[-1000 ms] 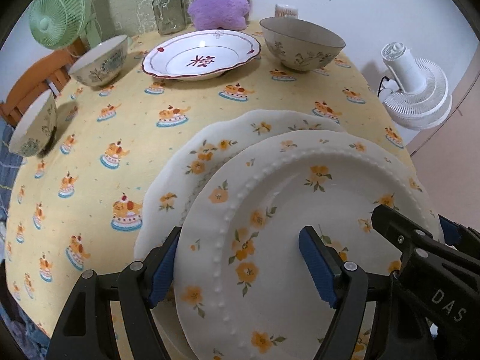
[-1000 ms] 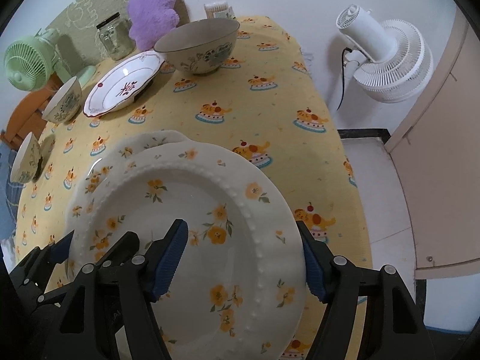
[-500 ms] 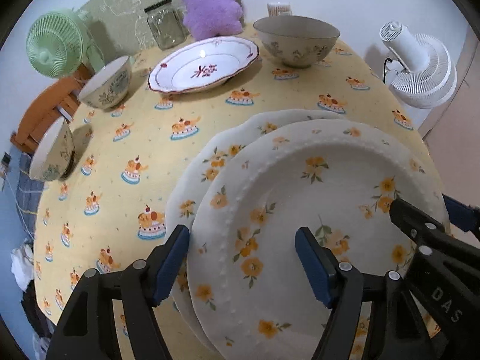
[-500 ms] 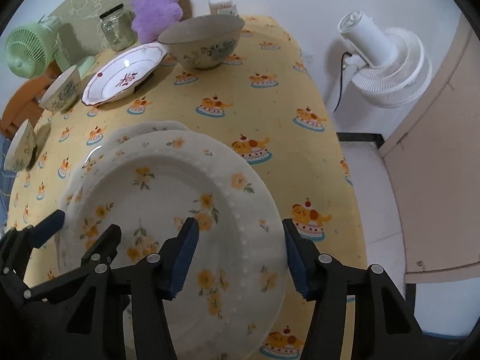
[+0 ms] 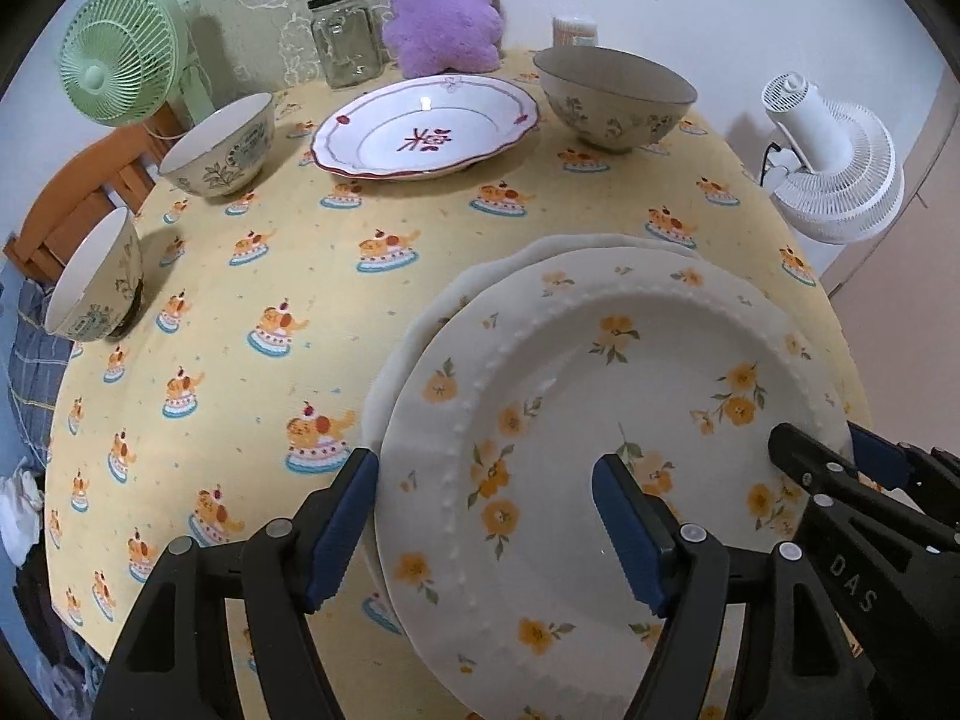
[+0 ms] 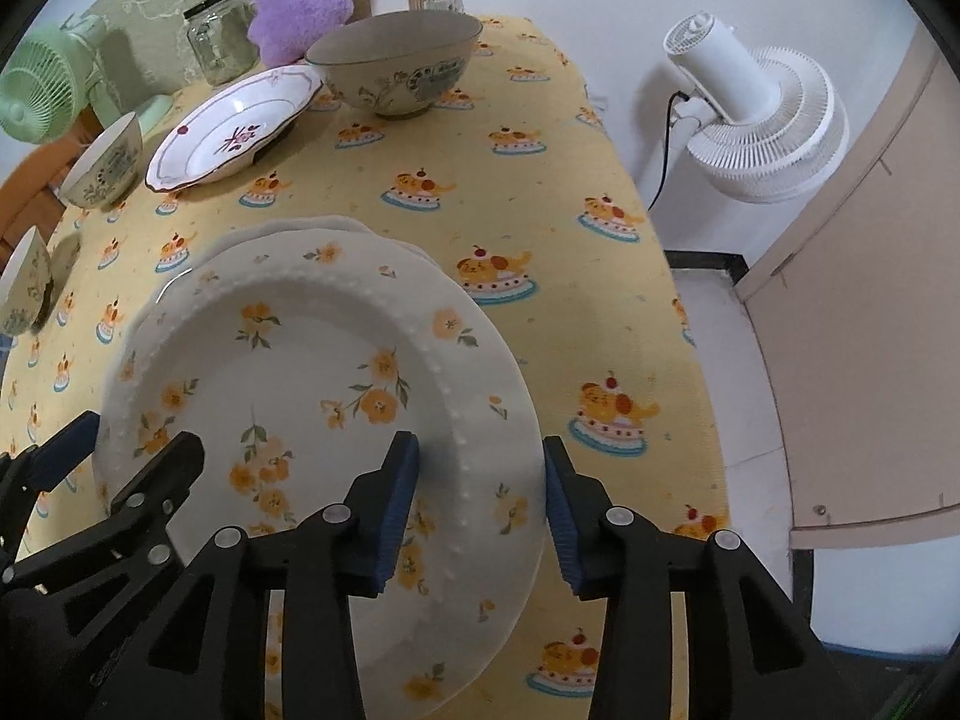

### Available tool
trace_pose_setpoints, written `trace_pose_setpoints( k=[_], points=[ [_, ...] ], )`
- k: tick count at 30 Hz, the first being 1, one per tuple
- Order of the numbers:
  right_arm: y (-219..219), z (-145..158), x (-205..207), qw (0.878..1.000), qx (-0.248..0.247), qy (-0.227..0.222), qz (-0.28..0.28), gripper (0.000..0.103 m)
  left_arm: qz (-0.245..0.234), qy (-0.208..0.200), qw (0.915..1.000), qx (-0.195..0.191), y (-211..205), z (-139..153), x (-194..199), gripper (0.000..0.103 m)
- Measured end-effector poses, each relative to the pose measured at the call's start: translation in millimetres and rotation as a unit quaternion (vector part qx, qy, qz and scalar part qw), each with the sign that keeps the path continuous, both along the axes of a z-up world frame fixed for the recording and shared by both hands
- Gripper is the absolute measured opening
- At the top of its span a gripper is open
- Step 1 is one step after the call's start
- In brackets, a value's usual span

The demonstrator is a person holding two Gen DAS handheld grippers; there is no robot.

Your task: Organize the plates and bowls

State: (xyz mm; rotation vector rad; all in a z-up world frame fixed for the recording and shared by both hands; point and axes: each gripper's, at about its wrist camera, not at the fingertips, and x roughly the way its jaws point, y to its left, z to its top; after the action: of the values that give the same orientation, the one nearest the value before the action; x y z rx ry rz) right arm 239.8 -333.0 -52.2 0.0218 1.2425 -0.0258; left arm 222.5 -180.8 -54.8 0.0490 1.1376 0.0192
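Note:
A white plate with yellow flowers and a beaded rim [image 5: 600, 396] [image 6: 312, 372] lies on top of a scalloped floral plate [image 5: 420, 324] near the table's front. My left gripper [image 5: 486, 483] stands open astride the top plate's left rim, one finger outside the edge and one over the well. My right gripper [image 6: 480, 456] straddles the right rim; its jaws are closing, with the rim between them and the pads not visibly pressing it. At the far side sit a red-rimmed plate [image 5: 426, 132], a large bowl [image 5: 612, 102] and two smaller bowls [image 5: 222, 144] [image 5: 96, 276].
The yellow tablecloth [image 5: 336, 252] covers a round table. A glass jar [image 5: 345, 42], a purple plush [image 5: 444, 6] and a green fan [image 5: 114, 72] stand at the back. A white fan [image 6: 762, 120] stands on the floor to the right.
My right gripper's jaws have narrowed around the top plate's right rim. The top plate now covers more of the lower plate. The left gripper has stayed about as wide.

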Motion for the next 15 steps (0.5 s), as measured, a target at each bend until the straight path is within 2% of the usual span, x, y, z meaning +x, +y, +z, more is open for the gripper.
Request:
trace_pose_setpoints(
  k=[4, 8, 15],
  points=[
    [12.8, -1.8, 5.3, 1.000, -0.017, -0.005, 0.009, 0.048, 0.017, 0.013, 0.9997, -0.015, 13.2, -0.8, 4.6, 0.076],
    [16.5, -3.1, 9.1, 1.000, -0.022, -0.010, 0.010, 0.052, 0.012, 0.016, 0.9998, -0.008, 11.0, -3.9, 5.0, 0.076],
    [16.9, -2.7, 14.0, 1.000, -0.015, -0.011, 0.020, 0.053, 0.016, 0.013, 0.9996, -0.017, 14.5, -2.2, 4.5, 0.078]
  ],
)
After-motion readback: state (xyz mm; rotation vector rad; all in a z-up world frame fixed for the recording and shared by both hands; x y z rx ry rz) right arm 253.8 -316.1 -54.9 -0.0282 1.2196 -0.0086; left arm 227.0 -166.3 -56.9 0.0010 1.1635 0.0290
